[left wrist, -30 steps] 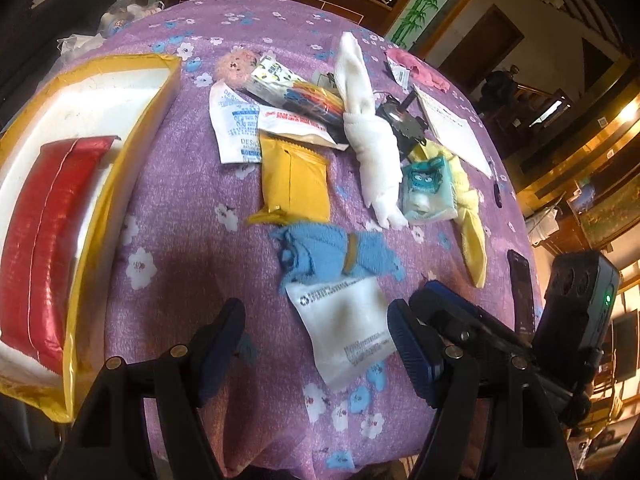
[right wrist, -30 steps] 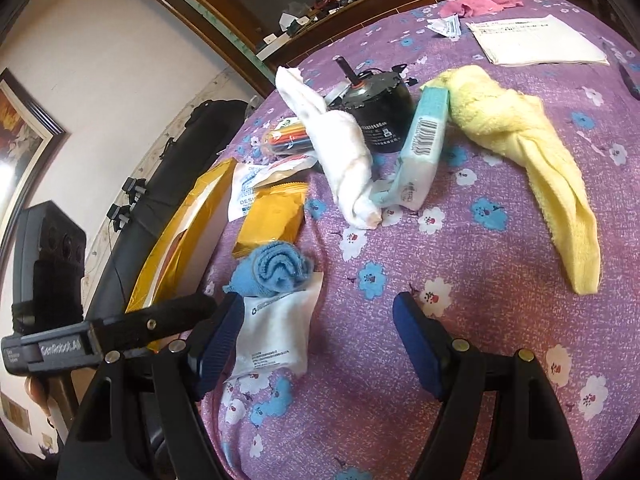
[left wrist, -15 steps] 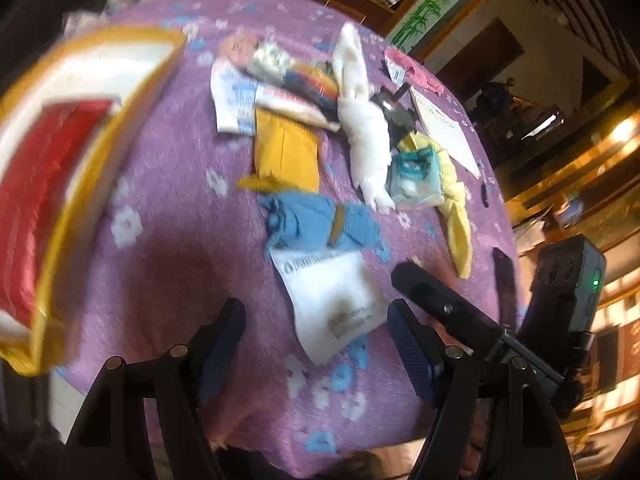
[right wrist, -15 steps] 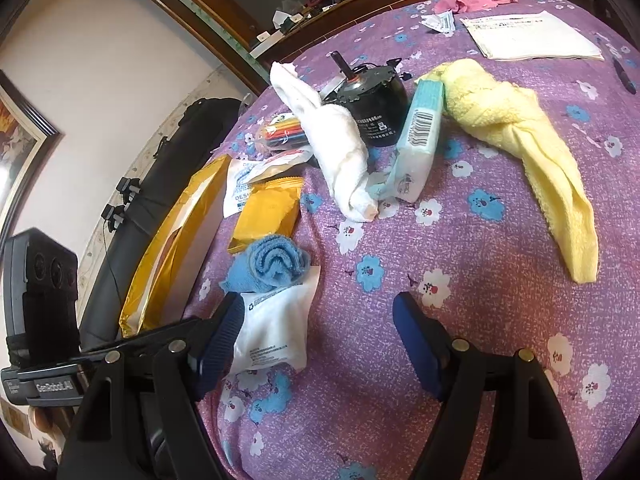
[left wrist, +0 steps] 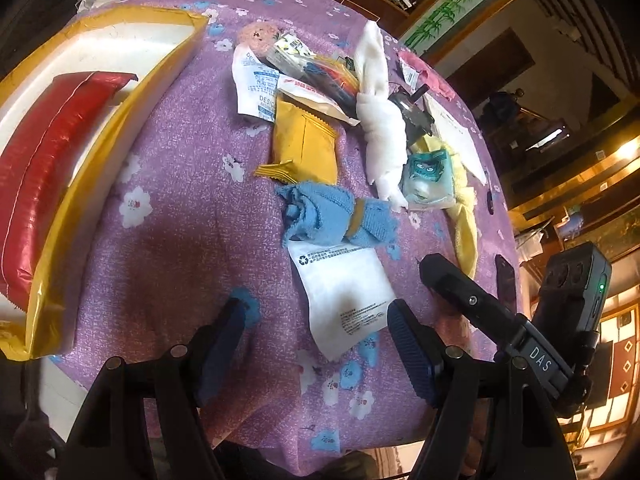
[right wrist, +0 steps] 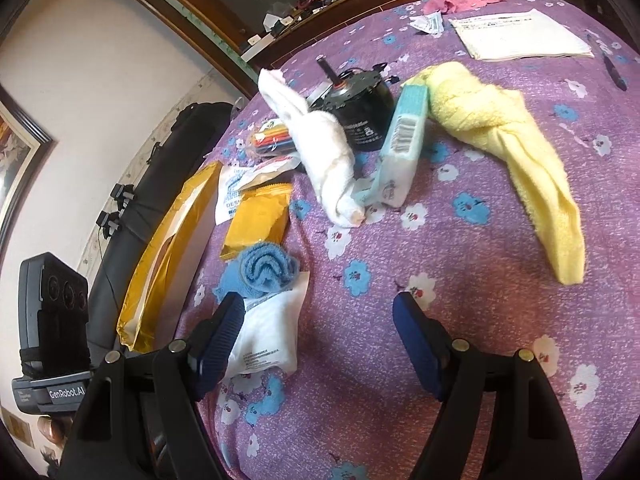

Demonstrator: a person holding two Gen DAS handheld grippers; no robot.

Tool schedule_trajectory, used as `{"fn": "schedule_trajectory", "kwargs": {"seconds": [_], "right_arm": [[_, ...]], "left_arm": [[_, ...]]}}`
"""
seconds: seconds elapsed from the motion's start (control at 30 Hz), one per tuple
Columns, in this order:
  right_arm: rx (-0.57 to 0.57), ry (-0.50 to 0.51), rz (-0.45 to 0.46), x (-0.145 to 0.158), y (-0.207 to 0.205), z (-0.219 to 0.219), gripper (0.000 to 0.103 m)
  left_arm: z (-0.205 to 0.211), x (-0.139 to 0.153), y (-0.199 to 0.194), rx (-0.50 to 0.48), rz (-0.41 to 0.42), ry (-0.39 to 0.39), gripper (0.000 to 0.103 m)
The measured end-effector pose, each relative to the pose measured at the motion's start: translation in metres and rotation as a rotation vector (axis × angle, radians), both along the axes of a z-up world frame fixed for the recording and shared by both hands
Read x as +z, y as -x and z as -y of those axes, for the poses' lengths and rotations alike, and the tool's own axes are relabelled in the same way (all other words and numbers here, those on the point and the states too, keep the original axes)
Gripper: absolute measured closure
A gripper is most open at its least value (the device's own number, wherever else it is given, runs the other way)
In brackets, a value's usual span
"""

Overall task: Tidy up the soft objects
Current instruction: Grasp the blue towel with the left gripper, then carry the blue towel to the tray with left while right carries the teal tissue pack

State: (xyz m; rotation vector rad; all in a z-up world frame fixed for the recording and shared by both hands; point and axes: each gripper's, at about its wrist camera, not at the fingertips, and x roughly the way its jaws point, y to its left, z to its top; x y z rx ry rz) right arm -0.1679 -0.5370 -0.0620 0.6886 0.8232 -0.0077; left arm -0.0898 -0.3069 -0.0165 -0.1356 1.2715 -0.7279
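A rolled blue towel (left wrist: 336,216) with a tan band lies mid-table, also in the right wrist view (right wrist: 262,270). A white soft pouch (left wrist: 344,296) lies just in front of it (right wrist: 268,336). A white rolled cloth (left wrist: 380,120) (right wrist: 324,152), a yellow twisted towel (right wrist: 516,160) and a tissue pack (left wrist: 428,180) (right wrist: 400,152) lie further back. My left gripper (left wrist: 320,340) is open, low over the white pouch. My right gripper (right wrist: 318,344) is open and empty, over bare cloth right of the pouch.
A yellow-rimmed white box (left wrist: 100,120) at left holds a red packet (left wrist: 48,152). A yellow snack bag (left wrist: 300,144), desiccant packets (left wrist: 256,84), pens (right wrist: 272,138), a black motor (right wrist: 356,108), papers (right wrist: 520,36) and a pink cloth (right wrist: 464,0) crowd the purple floral tablecloth (right wrist: 400,260).
The left gripper swung and shifted, so the white pouch now sits between its fingers. The right gripper moved slightly closer. Objects stayed put.
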Motion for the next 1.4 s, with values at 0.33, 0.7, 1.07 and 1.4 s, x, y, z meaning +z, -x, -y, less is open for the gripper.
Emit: {"fn": "schedule_trajectory", "kwargs": {"seconds": [0.33,0.7,1.07,1.4], "right_arm": [[-0.013,0.001,-0.003,-0.001,0.0,0.004,0.027],[-0.065,-0.006,-0.012,-0.004,0.006,0.019,0.028],[-0.101,-0.007,-0.004,-0.001,0.007,0.03,0.028],[-0.22,0.011,0.004,0.01,-0.023,0.054,0.042]], "left_arm": [[0.021,0.015,-0.001,-0.036,0.101,-0.006,0.027],[0.09,0.007,-0.017,-0.214,0.246,-0.172,0.041],[0.081,-0.004,-0.026,-0.173,0.275,-0.129,0.067],[0.044,0.031,-0.009,-0.084,0.282,-0.021,0.071]]}}
